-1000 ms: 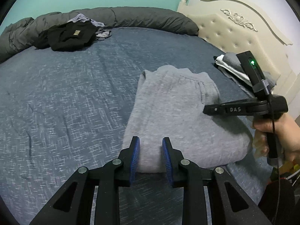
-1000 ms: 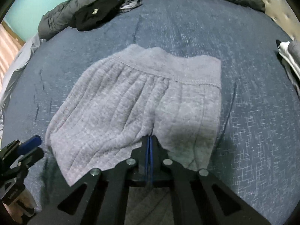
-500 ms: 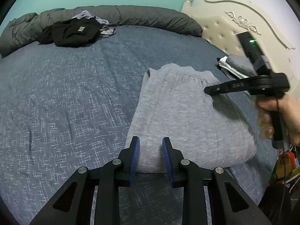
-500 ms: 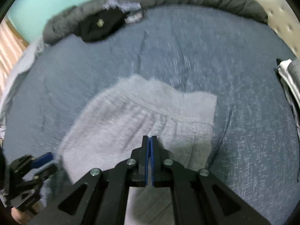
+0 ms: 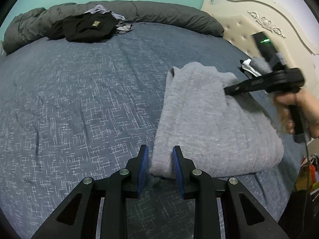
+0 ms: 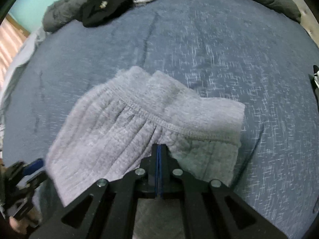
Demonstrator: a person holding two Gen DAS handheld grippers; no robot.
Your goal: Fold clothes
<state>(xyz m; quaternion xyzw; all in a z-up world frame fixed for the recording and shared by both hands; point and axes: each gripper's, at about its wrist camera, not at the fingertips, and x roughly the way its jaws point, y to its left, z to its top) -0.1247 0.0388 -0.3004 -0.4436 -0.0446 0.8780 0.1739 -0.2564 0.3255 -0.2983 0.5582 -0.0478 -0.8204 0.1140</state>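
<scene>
A grey fleece garment (image 5: 205, 123) lies folded on the blue bed (image 5: 79, 99). My left gripper (image 5: 160, 159) is open, its blue pads either side of the garment's near left corner. My right gripper (image 6: 159, 149) is shut on the grey garment (image 6: 123, 135) near its elastic waistband and lifts that edge, so the cloth bunches over itself. The right gripper also shows in the left wrist view (image 5: 229, 90), over the garment's far right part. The left gripper shows in the right wrist view (image 6: 30, 171) at the garment's lower left corner.
A black garment (image 5: 87, 26) and small grey clothes lie at the far side of the bed against a rolled dark duvet (image 5: 159, 14). A stack of folded clothes (image 5: 253, 66) sits at the right by the cream headboard (image 5: 259, 23).
My right gripper has lifted and pulled the garment's waistband edge, which now bunches and folds over. My left gripper has shifted left, toward the garment's near left corner, and stayed open.
</scene>
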